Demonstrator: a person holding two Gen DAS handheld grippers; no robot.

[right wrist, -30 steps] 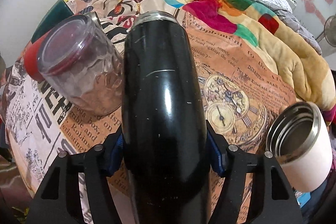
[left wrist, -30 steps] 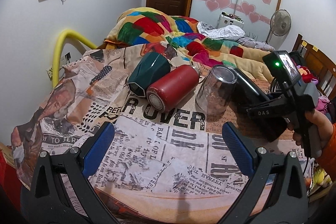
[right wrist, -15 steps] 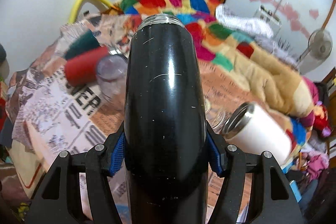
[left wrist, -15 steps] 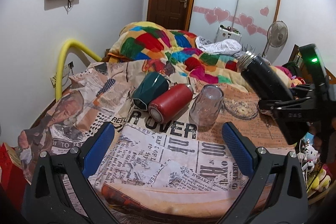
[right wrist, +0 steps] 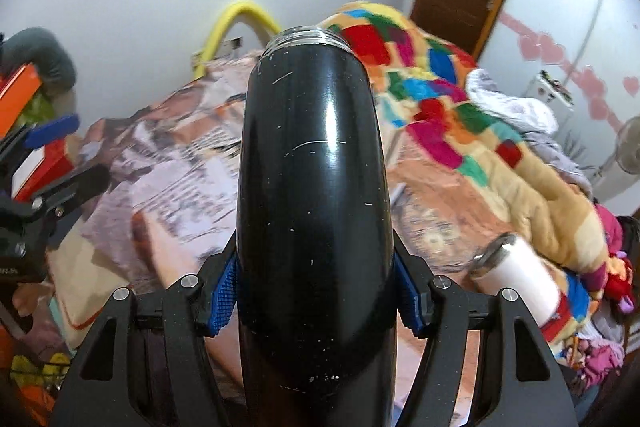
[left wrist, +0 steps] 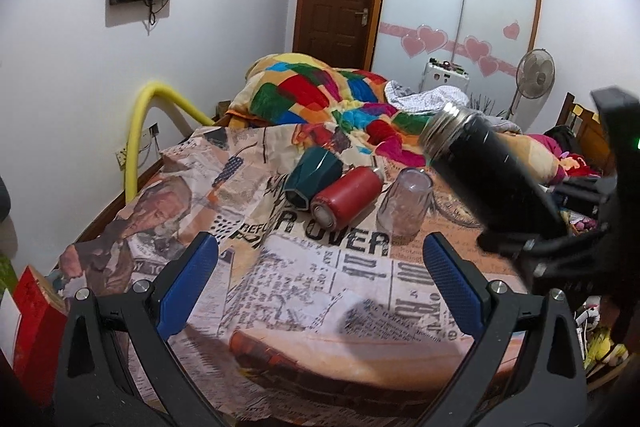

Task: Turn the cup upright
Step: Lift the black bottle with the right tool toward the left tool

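My right gripper (right wrist: 314,291) is shut on a black flask (right wrist: 314,195), its silver threaded mouth pointing away and up. In the left wrist view the black flask (left wrist: 496,183) hangs tilted in the air at the right, above the newspaper-print cloth (left wrist: 304,291), held by the right gripper (left wrist: 552,251). My left gripper (left wrist: 320,283) is open and empty over the cloth's near part. A clear glass (left wrist: 404,205) stands mouth down; a red flask (left wrist: 346,197) and a dark green cup (left wrist: 312,173) lie on their sides.
A white steel-rimmed cup (right wrist: 520,275) lies at the right. A colourful quilt (left wrist: 328,99) is piled behind the cloth. A yellow tube (left wrist: 140,131) arches by the left wall. A red box (left wrist: 32,323) sits low at the left.
My right gripper has lifted the black flask off the cloth and raised it, tilting its mouth upward. The left gripper has pulled back and stays open.
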